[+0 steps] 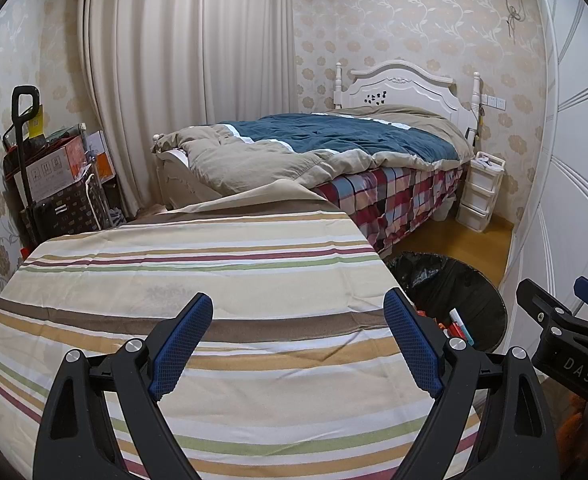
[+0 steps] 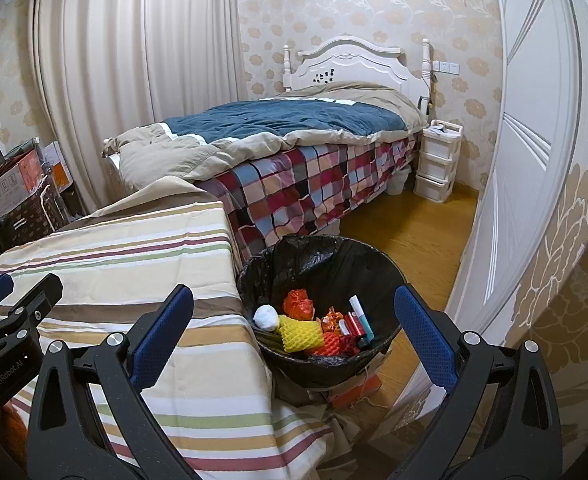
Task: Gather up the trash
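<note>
The trash bin stands on the wooden floor, just beside the right edge of the table with the striped cloth, between this table and the white door. It is lined with a black plastic bag. Inside the bin lies a pile of rubbish: a white crumpled ball, a yellow foam net, an orange crumpled wrapper, a red foam net, and some small tubes in white, red and teal.

The right gripper hangs over the near side of the bin with its jaws wide apart, and between them there is nothing; they touch nothing. The left gripper is above the striped cloth, also spread wide and holding nothing. In the left wrist view, only part of the bin shows at the right of the table.
</note>
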